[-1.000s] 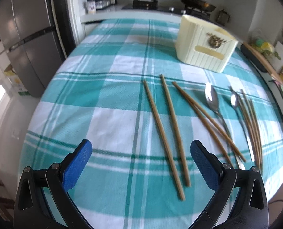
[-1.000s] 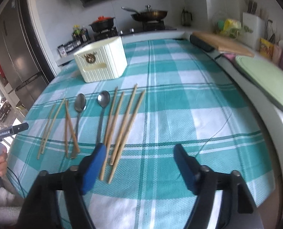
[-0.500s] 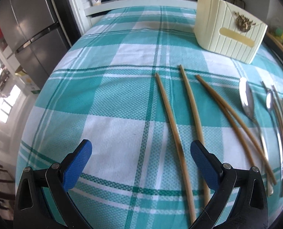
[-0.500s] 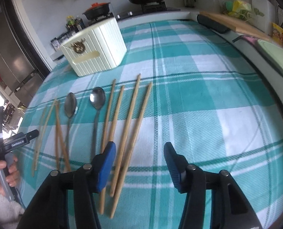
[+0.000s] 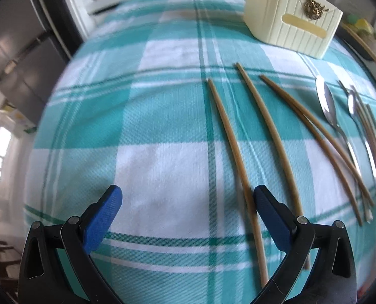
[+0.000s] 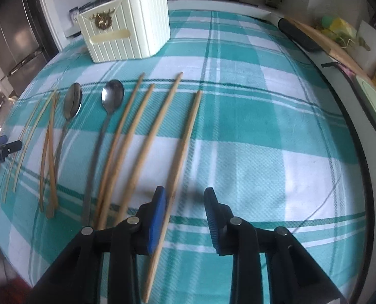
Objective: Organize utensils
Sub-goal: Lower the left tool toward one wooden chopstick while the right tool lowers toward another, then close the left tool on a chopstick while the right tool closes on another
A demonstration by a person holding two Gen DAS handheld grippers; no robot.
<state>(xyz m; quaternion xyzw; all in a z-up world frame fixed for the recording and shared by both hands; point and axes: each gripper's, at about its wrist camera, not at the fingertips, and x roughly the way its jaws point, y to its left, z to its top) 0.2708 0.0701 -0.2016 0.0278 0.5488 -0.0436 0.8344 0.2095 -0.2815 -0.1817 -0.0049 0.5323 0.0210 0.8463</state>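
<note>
Reaching low over the checked tablecloth (image 6: 264, 126), your right gripper (image 6: 185, 200) straddles the rightmost chopstick (image 6: 185, 147), jaws partly apart and not yet clamped, the stick lying just inside the left pad. Your left gripper (image 5: 188, 202) hangs with jaws wide apart and empty, the leftmost chopstick (image 5: 228, 131) passing just inside its right pad. Expect these sticks to be light, stiff and thin, lying flat, so they will likely roll or slip. Pinch near the thicker near end, squarely across. The spoons (image 6: 72, 101) look smooth and slippery. The cream holder (image 6: 127, 35) stands at the far side.
</note>
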